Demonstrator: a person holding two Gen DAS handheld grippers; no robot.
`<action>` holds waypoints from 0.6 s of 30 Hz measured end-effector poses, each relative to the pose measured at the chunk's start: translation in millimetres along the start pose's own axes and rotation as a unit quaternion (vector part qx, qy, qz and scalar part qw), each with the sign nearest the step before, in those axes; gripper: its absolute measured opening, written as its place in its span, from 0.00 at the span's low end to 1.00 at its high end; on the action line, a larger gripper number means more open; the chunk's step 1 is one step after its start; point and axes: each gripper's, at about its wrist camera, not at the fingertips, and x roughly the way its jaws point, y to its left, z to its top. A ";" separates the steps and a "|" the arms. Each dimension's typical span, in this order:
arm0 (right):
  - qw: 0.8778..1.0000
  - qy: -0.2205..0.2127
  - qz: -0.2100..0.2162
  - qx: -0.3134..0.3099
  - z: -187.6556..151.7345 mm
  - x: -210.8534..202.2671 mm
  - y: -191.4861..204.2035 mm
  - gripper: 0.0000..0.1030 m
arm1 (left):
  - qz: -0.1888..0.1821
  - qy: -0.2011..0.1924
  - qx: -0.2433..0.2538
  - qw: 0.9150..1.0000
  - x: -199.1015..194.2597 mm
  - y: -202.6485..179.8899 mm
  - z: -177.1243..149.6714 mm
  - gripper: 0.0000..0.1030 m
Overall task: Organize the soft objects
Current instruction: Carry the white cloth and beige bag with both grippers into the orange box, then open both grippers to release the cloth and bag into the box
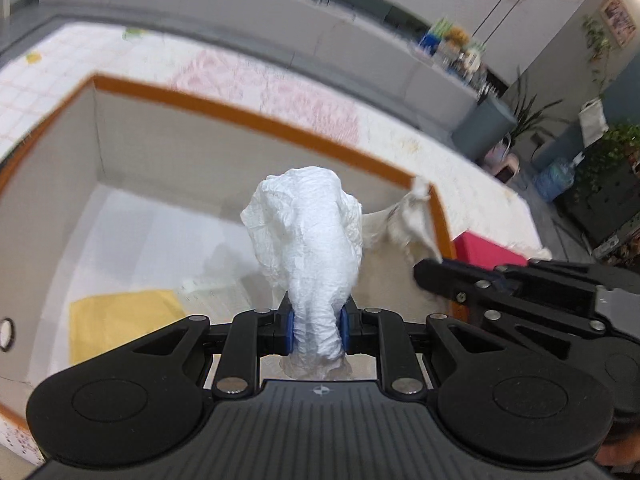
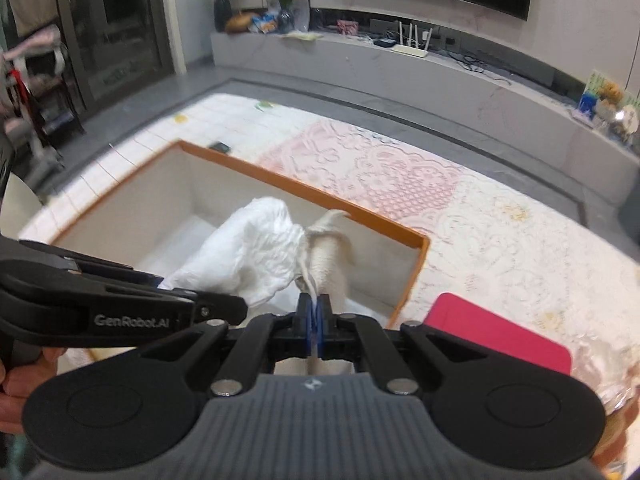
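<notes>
A crumpled white cloth bundle [image 1: 308, 240] sticks up between the blue pads of my left gripper [image 1: 316, 328], which is shut on it, above the open box with the orange rim [image 1: 248, 120]. In the right wrist view the same white cloth bundle [image 2: 256, 252] hangs over the box [image 2: 304, 188], with the left gripper's black arm low at the left. My right gripper [image 2: 317, 320] is shut on a thin fold of a cream fuzzy cloth [image 2: 330, 256] that hangs over the box's inside. That cream cloth [image 1: 412, 220] shows by the box's right corner in the left view. A folded yellow cloth [image 1: 120, 320] lies on the box floor.
The box stands on a white and pink lace-patterned cover [image 2: 384, 172]. A red flat object [image 2: 496, 332] lies just right of the box. A small dark object [image 2: 220, 146] rests beyond the far rim. A long grey bench [image 2: 400, 76] with clutter runs behind. A hand [image 2: 16, 392] shows at lower left.
</notes>
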 end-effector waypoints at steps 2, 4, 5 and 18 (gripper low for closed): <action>1.000 0.008 -0.008 -0.006 0.5 8.4 0.3 0.00 | 0.011 0.015 -0.005 1.000 11.1 0.0 1.5 0.22; 1.000 0.015 -0.010 -0.008 1.5 16.1 0.0 0.00 | 0.017 0.029 -0.001 0.999 19.0 0.6 3.5 0.22; 1.000 0.020 -0.011 -0.011 1.9 20.6 -0.1 0.00 | 0.017 0.038 0.001 0.999 22.1 1.4 4.0 0.22; 0.998 0.053 -0.010 -0.039 -2.6 40.0 2.5 0.05 | 0.035 0.063 -0.013 0.997 28.4 6.2 -2.2 0.47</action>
